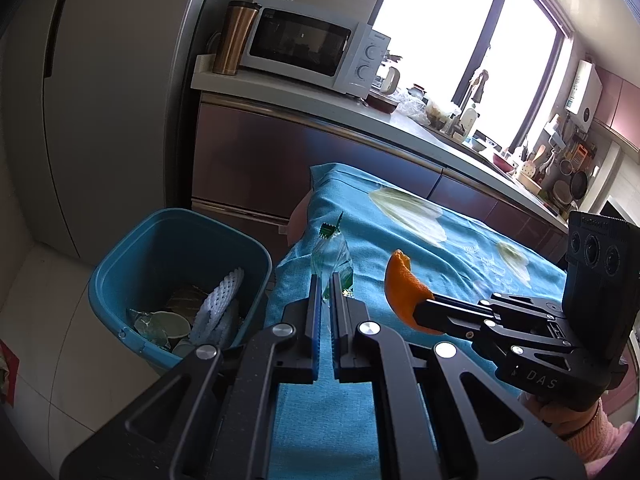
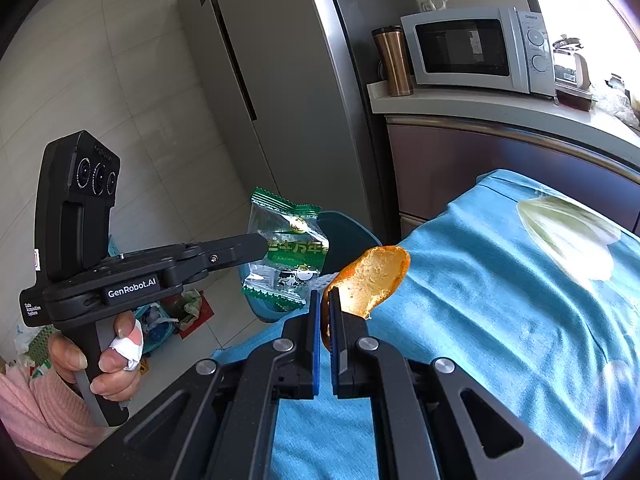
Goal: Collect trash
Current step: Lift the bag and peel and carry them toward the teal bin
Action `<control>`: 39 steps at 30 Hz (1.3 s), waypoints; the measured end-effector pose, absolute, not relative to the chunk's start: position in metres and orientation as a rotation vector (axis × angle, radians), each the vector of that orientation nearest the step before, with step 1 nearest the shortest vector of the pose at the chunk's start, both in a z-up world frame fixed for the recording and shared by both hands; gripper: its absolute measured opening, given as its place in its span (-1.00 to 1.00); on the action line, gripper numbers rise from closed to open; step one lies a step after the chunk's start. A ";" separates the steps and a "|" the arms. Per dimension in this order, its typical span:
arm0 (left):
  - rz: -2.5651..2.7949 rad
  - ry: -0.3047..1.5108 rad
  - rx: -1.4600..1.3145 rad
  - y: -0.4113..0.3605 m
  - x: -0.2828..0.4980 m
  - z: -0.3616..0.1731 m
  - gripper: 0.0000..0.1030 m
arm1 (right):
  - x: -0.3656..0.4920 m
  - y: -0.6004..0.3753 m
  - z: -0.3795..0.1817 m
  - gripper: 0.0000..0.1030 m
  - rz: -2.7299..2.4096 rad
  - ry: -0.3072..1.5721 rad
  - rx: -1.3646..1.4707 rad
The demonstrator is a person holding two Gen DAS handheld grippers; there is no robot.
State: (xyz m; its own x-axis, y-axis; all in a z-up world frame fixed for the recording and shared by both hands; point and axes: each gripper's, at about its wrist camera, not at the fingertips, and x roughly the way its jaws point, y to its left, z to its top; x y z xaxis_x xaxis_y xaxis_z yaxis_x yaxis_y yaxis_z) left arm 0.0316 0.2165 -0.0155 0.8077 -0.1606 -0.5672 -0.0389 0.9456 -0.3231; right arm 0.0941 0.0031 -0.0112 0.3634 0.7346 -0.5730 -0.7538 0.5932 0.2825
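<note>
- Two pieces of trash were already off the table and in my grip, neither yet dropped, so I judged the job roughly midway.
- Inside the blue plastic waste bin (image 1: pixel 178 276) lay white foam netting (image 1: pixel 218 308) and pale crumpled scraps, so some collecting looked done.
- My left gripper (image 1: pixel 326 292) was pressed together on the clear green-edged snack wrapper (image 2: pixel 286 254), which hung just beside the bin's rim, above the near edge of the turquoise flowered tablecloth (image 1: pixel 460 264).
- My right gripper (image 2: pixel 326 310) pinched the curved orange peel (image 2: pixel 370 280), held a little farther from the bin, over the cloth.
- No other litter showed on the cloth near the bin.
- Both tools pointed forward and level, the left one nearer the bin; both releases were left to do.
</note>
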 end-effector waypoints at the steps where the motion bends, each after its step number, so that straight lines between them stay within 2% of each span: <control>1: -0.064 0.629 -0.330 0.217 0.032 -0.016 -0.91 | 0.094 0.004 -0.011 -0.94 0.959 0.722 -0.031; 39: 0.054 0.618 -0.333 0.254 0.037 -0.021 -0.91 | 0.104 0.051 -0.009 -0.94 1.051 0.739 -0.065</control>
